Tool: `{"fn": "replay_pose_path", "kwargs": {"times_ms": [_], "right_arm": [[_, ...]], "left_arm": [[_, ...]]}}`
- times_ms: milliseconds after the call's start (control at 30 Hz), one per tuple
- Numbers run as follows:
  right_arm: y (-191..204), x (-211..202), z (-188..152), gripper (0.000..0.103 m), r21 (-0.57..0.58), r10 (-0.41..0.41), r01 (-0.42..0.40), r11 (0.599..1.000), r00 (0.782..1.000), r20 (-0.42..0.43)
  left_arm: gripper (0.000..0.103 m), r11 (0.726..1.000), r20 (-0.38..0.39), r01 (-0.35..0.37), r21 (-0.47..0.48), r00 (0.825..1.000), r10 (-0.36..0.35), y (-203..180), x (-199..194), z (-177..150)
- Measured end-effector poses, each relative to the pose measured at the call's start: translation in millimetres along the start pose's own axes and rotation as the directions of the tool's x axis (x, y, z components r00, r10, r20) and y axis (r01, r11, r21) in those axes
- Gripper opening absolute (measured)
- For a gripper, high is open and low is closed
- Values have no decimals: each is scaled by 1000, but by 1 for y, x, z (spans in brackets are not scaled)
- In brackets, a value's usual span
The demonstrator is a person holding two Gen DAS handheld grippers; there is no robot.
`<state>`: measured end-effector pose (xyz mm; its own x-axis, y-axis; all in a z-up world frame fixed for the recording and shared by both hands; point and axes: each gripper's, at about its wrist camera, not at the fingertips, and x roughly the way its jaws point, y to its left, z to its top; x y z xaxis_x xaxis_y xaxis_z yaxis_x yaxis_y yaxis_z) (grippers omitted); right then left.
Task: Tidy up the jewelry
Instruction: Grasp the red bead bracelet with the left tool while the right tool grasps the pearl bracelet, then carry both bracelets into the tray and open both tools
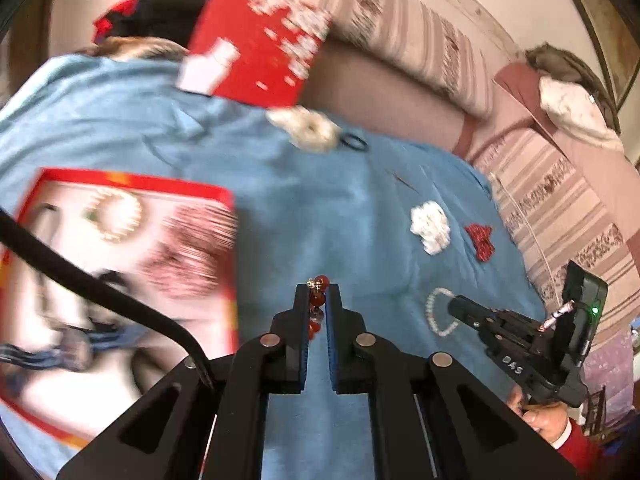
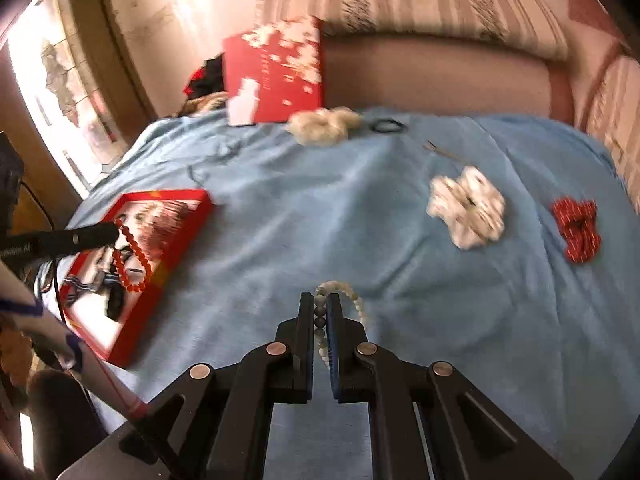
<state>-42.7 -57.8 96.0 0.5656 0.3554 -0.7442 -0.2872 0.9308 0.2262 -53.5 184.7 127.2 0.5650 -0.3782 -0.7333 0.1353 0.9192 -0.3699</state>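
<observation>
Left hand-held gripper (image 1: 318, 294) pinching round glossy orange bead strand (image 1: 319, 304); right hand-held gripper (image 2: 320, 308) clamping pale pearly bead bracelet (image 2: 340, 292). Red shallow box (image 2: 132, 264) at 9 o'clock on soft blue blanket (image 2: 360, 232).

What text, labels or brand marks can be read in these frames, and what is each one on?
"DAS": white letters on the right gripper body, left wrist view.
White lettering on the left gripper body, right wrist view: cut off, unreadable.
Red box lid: white markings too blurred to read.
</observation>
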Motion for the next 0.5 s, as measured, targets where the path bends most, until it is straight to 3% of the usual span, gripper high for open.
{"fn": "replay_pose_path", "kwargs": {"times_ms": [133, 367, 500], "right_arm": [[41, -2, 15, 6, -61, 50, -49, 997, 999, 10], [130, 17, 33, 6, -180, 158, -162, 970, 987, -33], [176, 41, 39, 6, -245, 180, -195, 950, 980, -80]], "left_arm": [[7, 994, 9, -112, -2, 994, 112, 45, -24, 14], [7, 972, -64, -216, -95, 975, 211, 128, -11, 30], [7, 965, -75, -230, -127, 972, 222, 153, -2, 34]]}}
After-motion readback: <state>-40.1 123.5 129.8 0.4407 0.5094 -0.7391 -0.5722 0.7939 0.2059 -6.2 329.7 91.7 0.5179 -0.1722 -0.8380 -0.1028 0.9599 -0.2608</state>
